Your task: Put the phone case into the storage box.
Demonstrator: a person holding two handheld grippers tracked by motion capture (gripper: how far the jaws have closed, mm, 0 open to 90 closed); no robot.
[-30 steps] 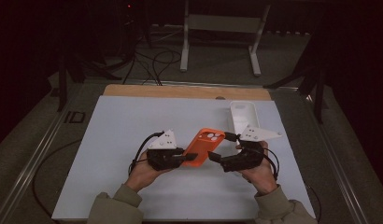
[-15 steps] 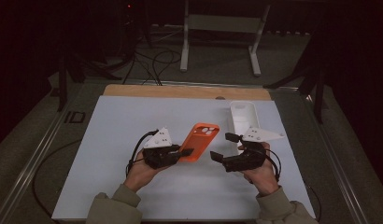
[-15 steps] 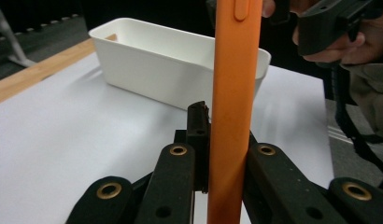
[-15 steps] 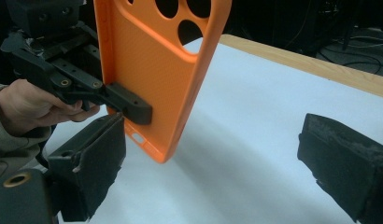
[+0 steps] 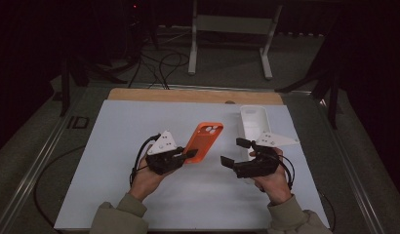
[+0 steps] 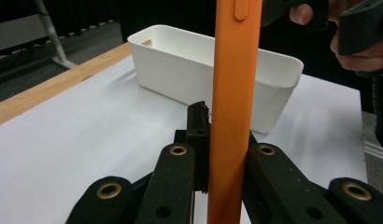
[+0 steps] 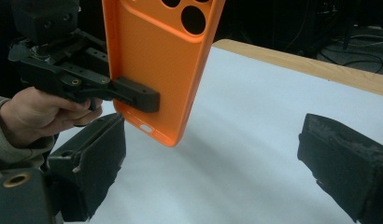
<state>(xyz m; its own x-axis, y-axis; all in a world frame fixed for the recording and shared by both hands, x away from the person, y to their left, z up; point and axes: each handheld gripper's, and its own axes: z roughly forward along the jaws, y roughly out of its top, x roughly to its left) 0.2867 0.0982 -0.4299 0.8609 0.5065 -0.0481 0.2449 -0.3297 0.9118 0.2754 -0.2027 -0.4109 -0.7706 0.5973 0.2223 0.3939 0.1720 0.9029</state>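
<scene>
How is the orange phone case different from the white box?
The orange phone case is thin and flat; the white box is deep with walls. The case is held off the table, clamped in the left gripper; the box rests on the white table, untouched. Both are single-coloured with rounded corners.

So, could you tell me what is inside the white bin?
The white bin looks empty along its visible inner wall; its floor is hidden by the near wall and the orange phone case.

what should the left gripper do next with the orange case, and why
Probably carry it across to the white bin and lower it in. The left gripper is shut on the orange case near its bottom edge and holds it clear of the table, the right gripper stands open and apart from it, and the bin sits just beyond the right hand.
</scene>
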